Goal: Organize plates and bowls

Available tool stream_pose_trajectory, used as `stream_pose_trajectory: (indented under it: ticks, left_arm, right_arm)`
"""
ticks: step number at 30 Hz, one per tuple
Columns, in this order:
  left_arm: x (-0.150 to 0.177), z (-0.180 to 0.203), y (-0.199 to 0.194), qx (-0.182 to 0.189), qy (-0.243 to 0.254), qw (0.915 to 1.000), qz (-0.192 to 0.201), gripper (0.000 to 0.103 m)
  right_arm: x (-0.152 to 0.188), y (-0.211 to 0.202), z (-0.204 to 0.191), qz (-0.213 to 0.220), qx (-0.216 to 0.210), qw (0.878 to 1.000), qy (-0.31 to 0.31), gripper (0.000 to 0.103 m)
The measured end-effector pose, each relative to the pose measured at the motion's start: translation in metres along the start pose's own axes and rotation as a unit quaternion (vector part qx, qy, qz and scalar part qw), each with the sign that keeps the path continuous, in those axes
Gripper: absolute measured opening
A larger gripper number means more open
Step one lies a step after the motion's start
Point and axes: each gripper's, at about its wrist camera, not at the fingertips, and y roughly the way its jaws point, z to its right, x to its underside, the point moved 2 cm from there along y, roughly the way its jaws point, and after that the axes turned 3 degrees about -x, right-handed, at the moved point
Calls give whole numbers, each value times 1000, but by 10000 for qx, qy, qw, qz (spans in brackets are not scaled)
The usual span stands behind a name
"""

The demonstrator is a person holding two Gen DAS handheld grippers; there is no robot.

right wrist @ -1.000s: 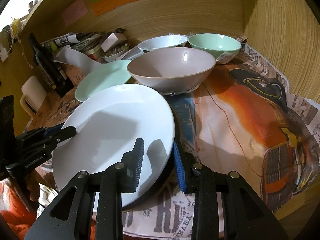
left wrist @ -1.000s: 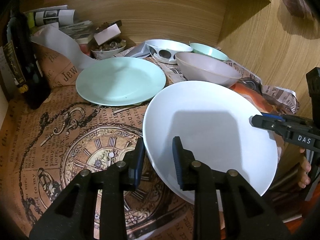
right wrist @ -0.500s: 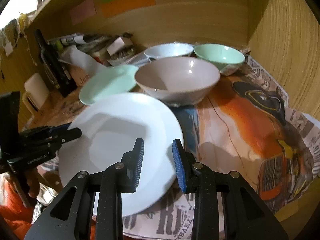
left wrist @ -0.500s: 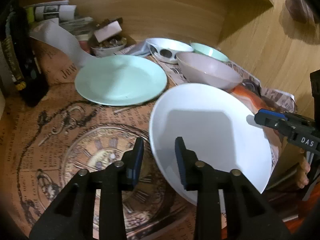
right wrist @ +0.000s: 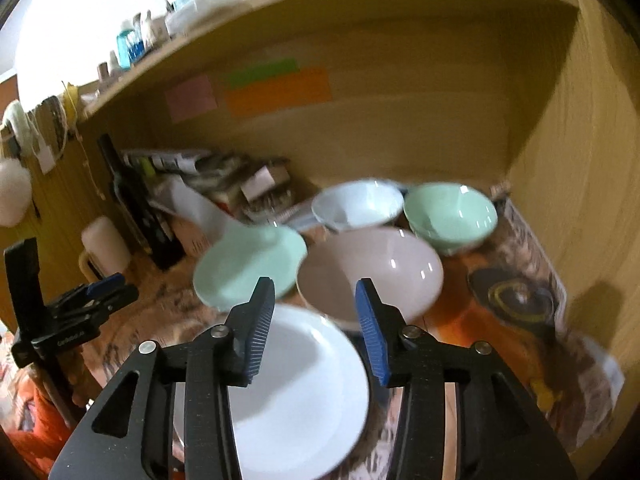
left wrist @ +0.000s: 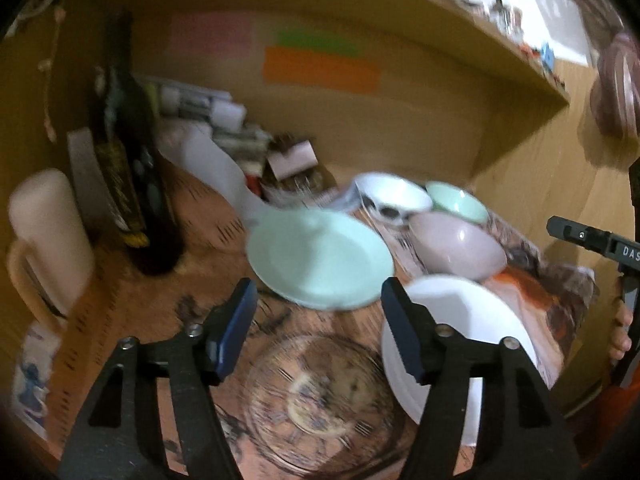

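Both claws have let go of the white plate (right wrist: 296, 392) and lifted off it. It lies flat at the desk's (left wrist: 168, 304) front edge. The left claw (left wrist: 316, 328) hangs above the desk, its jaws opening with nothing between them. The right claw (right wrist: 316, 330) hangs over the plate, jaws also opening and empty. Behind sit the mint plate (right wrist: 248, 268), the pink bowl (right wrist: 372, 276), and, near the back, the white bowl (right wrist: 356, 204) and the mint bowl (right wrist: 450, 214).
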Motion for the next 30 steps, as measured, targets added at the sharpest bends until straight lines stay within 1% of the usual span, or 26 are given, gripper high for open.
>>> stream_pose_trajectory:
  ticks: [1,3,4,5,7,9,14,17,18,20,23,25,29,30]
  left_arm:
    - [-5,-4,-2,-36,22,10000,58,68]
    - [-13,-10,-4,-101,56,9998,131,69]
    - [-17,-12,-5,-139,64,9997,167,71]
    - [-20,-14,-5,-164,70,9997,182,73]
    - [-27,-20,-3,-169,39,9996,215,87]
    - [-33,-26,0,-178,-27,9995,246,91]
    - [-51,-42,11,-139,-205,9996,126,91]
    - [-57,-50,16,-209,-264,9994,105,95]
    - [-58,-51,18,-254,-257,9993,96,98]
    - [-58,-55,25,-349,-234,9991,38,99]
    - [-53,-61,46,-368,-274,9985,-286,99]
    - [-48,-65,58,-384,-303,9977,-475,99]
    - [-25,-71,86,-470,-310,9925,-1082,99]
    - [-20,-71,89,-495,-293,9913,-1182,99]
  right_arm:
    - [-6,0,-2,36,-11,10000,-34,39]
    - [-18,2,-6,95,-36,9999,-116,44]
    - [-24,3,-8,125,-53,9998,-164,49]
    - [-30,5,-12,153,-48,9996,-229,52]
    - [-40,11,-19,180,-6,9990,-401,52]
    - [-47,18,-25,163,10,9982,-579,52]
    - [-62,43,-43,18,131,9939,-1099,52]
    - [-66,53,-44,-81,-90,9944,-1054,52]
    - [-68,58,-43,-113,-118,9945,-1035,52]
    - [-69,68,-41,-181,-107,9945,-1028,52]
    - [-73,91,-34,-471,-270,9951,-822,52]
    - [-77,101,-31,-559,-255,9951,-769,52]
    - [-87,118,-28,-656,-260,9946,-766,52]
    - [-87,123,-29,-698,-259,9940,-797,52]
